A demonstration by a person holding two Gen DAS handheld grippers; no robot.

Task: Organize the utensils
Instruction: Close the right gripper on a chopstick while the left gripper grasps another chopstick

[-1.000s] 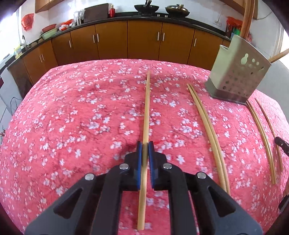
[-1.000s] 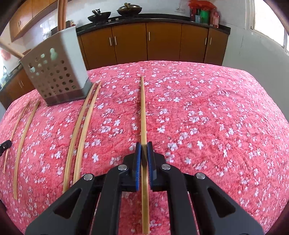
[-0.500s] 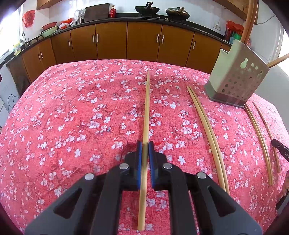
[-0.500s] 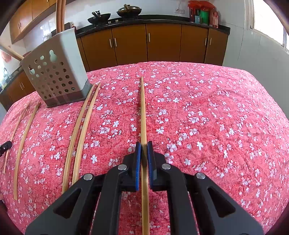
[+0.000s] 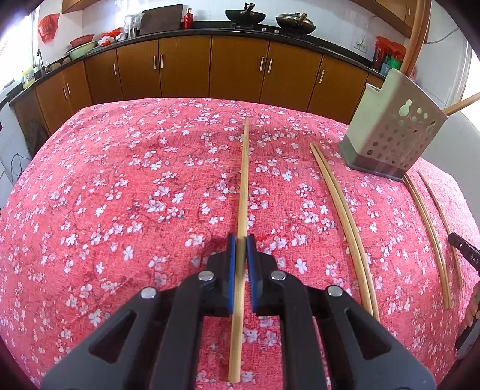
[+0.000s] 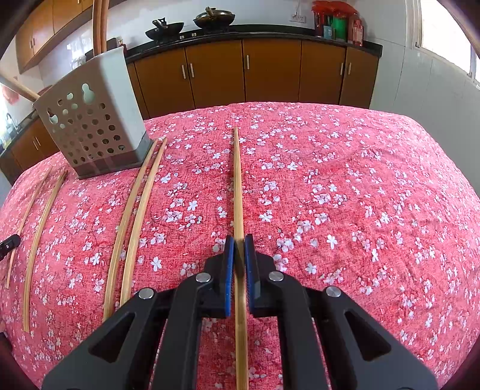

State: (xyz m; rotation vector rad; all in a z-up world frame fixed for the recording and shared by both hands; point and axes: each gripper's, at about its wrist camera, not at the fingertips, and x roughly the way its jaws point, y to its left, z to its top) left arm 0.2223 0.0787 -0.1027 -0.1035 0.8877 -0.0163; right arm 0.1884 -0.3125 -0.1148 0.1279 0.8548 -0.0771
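My left gripper point(image 5: 240, 243) is shut on a bamboo chopstick point(image 5: 243, 186) that points away over the red floral tablecloth point(image 5: 120, 195). My right gripper point(image 6: 239, 243) is shut on another bamboo chopstick point(image 6: 238, 186), also pointing away. A grey perforated utensil holder point(image 5: 393, 135) stands at the far right in the left wrist view and at the far left in the right wrist view point(image 6: 93, 120), with wooden handles sticking out of it. A pair of chopsticks point(image 5: 345, 222) point(image 6: 135, 216) lies beside the holder. Two more chopsticks point(image 5: 432, 237) point(image 6: 39, 231) lie beyond it.
Brown kitchen cabinets point(image 5: 237, 69) with a dark counter, woks point(image 5: 246, 15) and jars run behind the table. The tablecloth drops off at the table's rounded edges. Part of the other gripper point(image 5: 465, 252) shows at the right edge of the left wrist view.
Both grippers stay shut on their chopsticks. The views have lifted and shifted slightly, so the holder and the loose chopsticks sit a little differently in frame.
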